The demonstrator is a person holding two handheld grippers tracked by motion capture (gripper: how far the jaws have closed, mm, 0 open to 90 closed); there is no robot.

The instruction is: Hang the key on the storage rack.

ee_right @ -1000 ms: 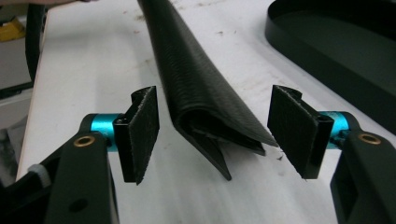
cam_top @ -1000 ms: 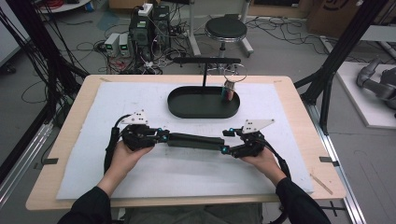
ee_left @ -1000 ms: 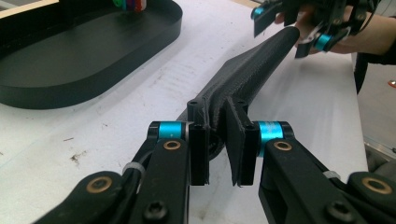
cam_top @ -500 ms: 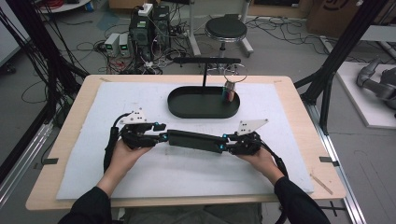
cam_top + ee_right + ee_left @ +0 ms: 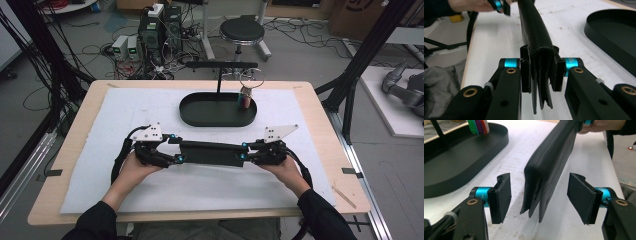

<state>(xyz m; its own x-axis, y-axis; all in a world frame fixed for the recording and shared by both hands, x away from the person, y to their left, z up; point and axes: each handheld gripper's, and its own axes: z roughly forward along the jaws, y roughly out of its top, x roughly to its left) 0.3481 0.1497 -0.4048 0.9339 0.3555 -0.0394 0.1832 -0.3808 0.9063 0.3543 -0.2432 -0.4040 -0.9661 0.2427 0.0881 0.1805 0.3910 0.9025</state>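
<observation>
Above the white mat (image 5: 125, 190), well short of the tray (image 5: 200, 117), a black folded case (image 5: 210, 152) is held level by 1 end. The right gripper (image 5: 541, 75) is clamped on it; the left gripper (image 5: 539, 197) has just been opening, its pads clear of the case. Sagging or twisting could follow, the free end being unsupported. Ample open mat is left toward the near edge.

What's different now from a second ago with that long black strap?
The left tongs have just opened, letting go of the black strap; the right tongs have just closed onto its other end. Both hands, the black tray and the stand stayed put.
</observation>
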